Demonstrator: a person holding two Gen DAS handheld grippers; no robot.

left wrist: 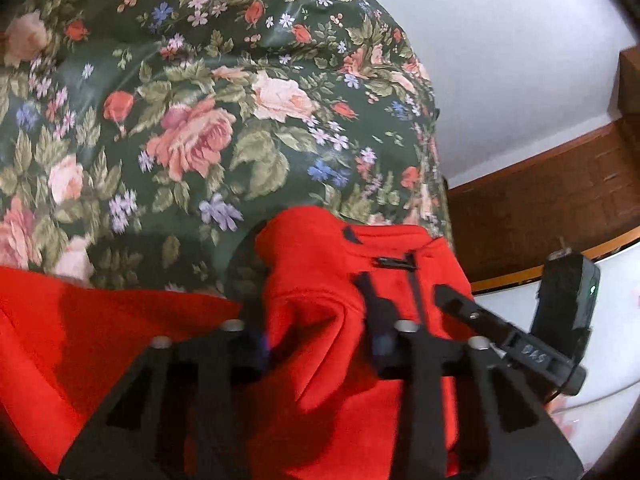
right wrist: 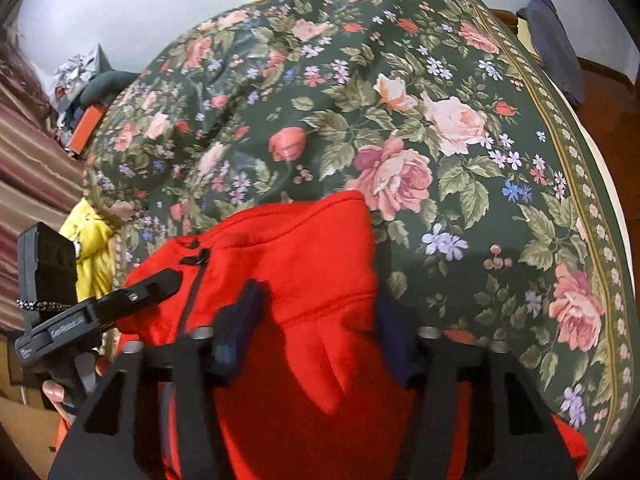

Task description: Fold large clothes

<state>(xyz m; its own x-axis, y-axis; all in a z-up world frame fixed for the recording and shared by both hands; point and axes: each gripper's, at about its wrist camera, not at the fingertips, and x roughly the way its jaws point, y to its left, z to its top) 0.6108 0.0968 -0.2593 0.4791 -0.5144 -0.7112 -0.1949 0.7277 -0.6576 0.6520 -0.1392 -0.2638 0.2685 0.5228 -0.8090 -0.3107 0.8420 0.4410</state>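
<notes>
A red fleece garment (left wrist: 320,312) with a black zipper pull (left wrist: 394,262) lies bunched on a dark green floral bedspread (left wrist: 180,120). My left gripper (left wrist: 308,280) is shut on a gathered fold of it, red cloth bulging up between the two black fingers. In the right wrist view the same red garment (right wrist: 304,264) fills the space between the fingers of my right gripper (right wrist: 320,288), which is shut on a thick fold near the zipper (right wrist: 194,258). Both grippers point down at the bedspread (right wrist: 360,100), side by side.
A yellow cloth (right wrist: 92,248) and a striped fabric (right wrist: 28,160) lie at the bed's left. A dark blue cloth (right wrist: 552,40) hangs at the far right corner. A fingertip of the person's hand (right wrist: 52,392) shows under the other gripper's black body (right wrist: 80,312). Brown brick-patterned floor (left wrist: 540,208) lies beside the bed.
</notes>
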